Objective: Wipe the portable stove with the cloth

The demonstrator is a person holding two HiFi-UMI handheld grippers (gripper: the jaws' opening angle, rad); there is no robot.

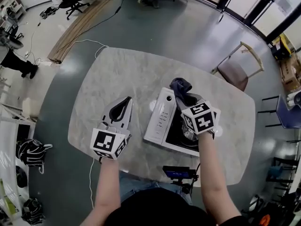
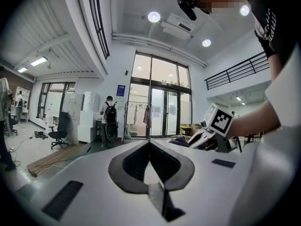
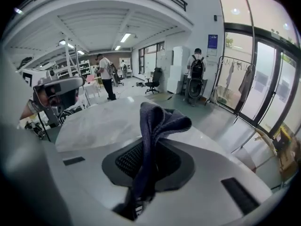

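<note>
Portable stove (image 1: 161, 119): right half and burner largely hidden under right gripper (image 1: 189, 100). Cloth (image 3: 151, 126): lower end lost from sight between that gripper's jaws.

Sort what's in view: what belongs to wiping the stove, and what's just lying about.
For the job: portable stove; cloth; right gripper, clamped on the cloth.

Lying about: left gripper, shut and empty; chair; small screen at the table edge; wooden board.

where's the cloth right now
In the head view, the cloth is pinched in the right gripper, over the far edge of the stove.
</note>
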